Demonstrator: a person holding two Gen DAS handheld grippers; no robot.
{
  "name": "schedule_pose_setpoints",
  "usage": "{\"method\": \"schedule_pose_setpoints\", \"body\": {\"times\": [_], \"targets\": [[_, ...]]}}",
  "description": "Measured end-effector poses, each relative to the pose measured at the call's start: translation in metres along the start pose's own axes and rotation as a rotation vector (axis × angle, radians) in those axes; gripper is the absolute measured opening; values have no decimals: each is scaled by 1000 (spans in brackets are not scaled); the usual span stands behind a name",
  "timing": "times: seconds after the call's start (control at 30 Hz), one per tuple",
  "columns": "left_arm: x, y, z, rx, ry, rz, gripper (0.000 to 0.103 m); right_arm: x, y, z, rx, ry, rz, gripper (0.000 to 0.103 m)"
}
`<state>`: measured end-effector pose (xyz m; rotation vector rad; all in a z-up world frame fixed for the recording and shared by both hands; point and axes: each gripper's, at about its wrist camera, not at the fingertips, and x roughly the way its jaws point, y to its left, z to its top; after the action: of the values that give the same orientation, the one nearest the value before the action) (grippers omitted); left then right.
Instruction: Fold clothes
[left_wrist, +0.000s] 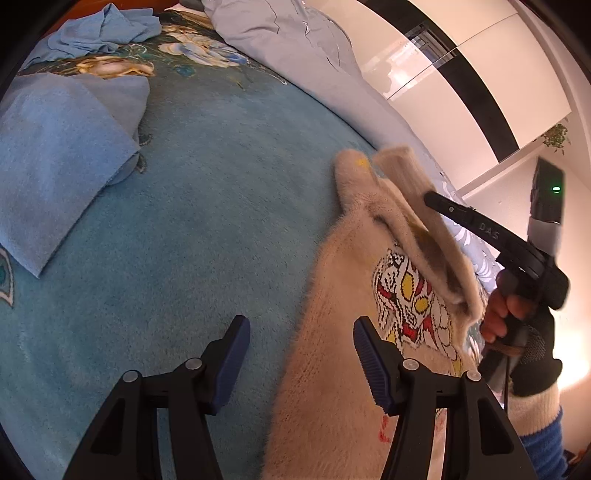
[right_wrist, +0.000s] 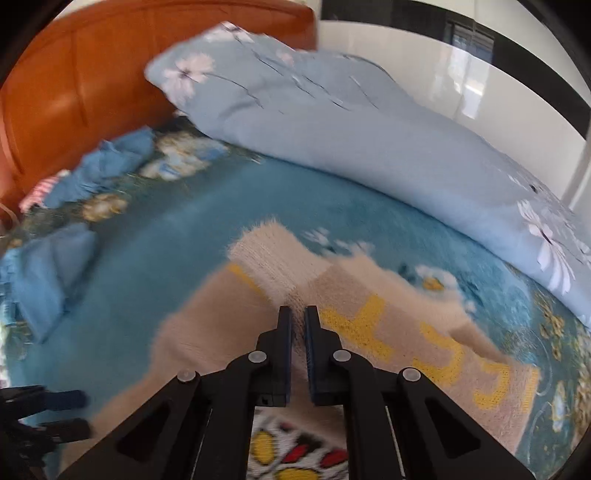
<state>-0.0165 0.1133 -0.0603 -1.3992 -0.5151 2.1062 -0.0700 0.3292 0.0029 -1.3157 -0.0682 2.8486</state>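
A fuzzy beige sweater with a red, yellow and white knitted figure lies on the blue bed blanket. My left gripper is open and empty, just above the sweater's left edge. My right gripper is shut on a sleeve of the sweater and holds it lifted and folded over the body; it also shows in the left wrist view. The sweater in the right wrist view shows yellow letters. The left gripper also appears at the lower left of the right wrist view.
A folded blue garment lies at the left of the bed. A crumpled blue garment lies near the orange headboard. A light blue flowered duvet runs along the far side. White wardrobe doors stand beyond.
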Motion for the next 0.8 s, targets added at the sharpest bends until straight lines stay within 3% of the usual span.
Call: {"method": "schedule_pose_setpoints", "body": {"times": [0.17,0.27,0.37,0.43,0.57,0.63,0.73,0.8], "targets": [[-2,-12,-4,31,32,-2,62,38,14,-18,-19,112,-23,8],[-7,-18,-8,55,41,6,62,22,3,-21,37,47,14,13],[-10,-23,-13,72,60,3,63,-20,-1,-33,30,-9,51,16],[-10,-22,-20,86,88,4,64,-55,-6,-58,50,-16,67,20],[-13,-16,-38,111,110,31,65,-115,-28,-129,135,-25,74,43],[-17,-12,-45,102,122,1,65,-133,-56,-171,253,6,63,44],[-20,-7,-53,75,153,-57,68,-149,-97,-238,548,17,124,44],[-21,-4,-58,64,165,-94,68,-153,-103,-267,660,14,160,44]]}}
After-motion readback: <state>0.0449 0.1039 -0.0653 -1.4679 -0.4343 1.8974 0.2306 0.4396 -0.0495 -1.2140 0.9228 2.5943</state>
